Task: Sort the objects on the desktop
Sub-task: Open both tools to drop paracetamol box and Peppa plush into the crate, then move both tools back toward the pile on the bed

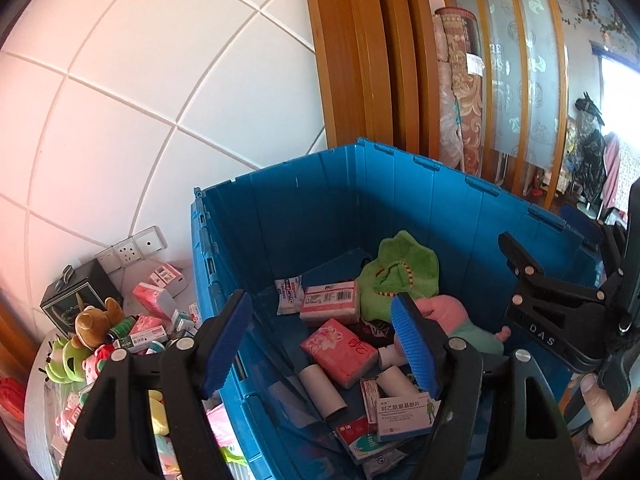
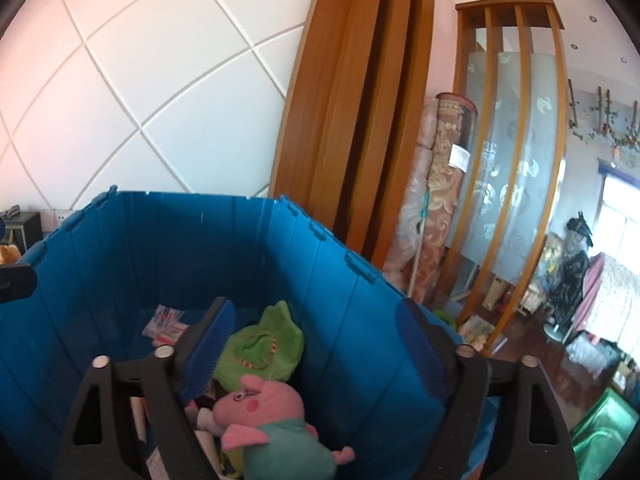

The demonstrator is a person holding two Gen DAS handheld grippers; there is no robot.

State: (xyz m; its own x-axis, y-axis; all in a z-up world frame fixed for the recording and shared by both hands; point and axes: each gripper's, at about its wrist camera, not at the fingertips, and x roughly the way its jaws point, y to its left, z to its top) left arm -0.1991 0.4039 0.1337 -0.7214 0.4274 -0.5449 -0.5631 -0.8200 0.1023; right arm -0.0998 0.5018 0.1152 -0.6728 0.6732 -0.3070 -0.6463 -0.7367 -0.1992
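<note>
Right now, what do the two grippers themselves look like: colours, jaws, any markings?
Both are alike. The left gripper has black plastic linkage arms with triangular cut-outs and silver pivot pins, and jaws faced with ribbed blue pads. The right gripper shows the same build. Seen from the left wrist camera, its black body carries white letters "DAS". A bare thumb shows beside its handle.

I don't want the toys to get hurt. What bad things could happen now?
The pig lies right below the open right gripper; lowering it could squash the toy. The left gripper straddles the blue bin wall, so its fingers could bump the rim. On the table, the heaped toys and boxes look easy to knock off.
</note>
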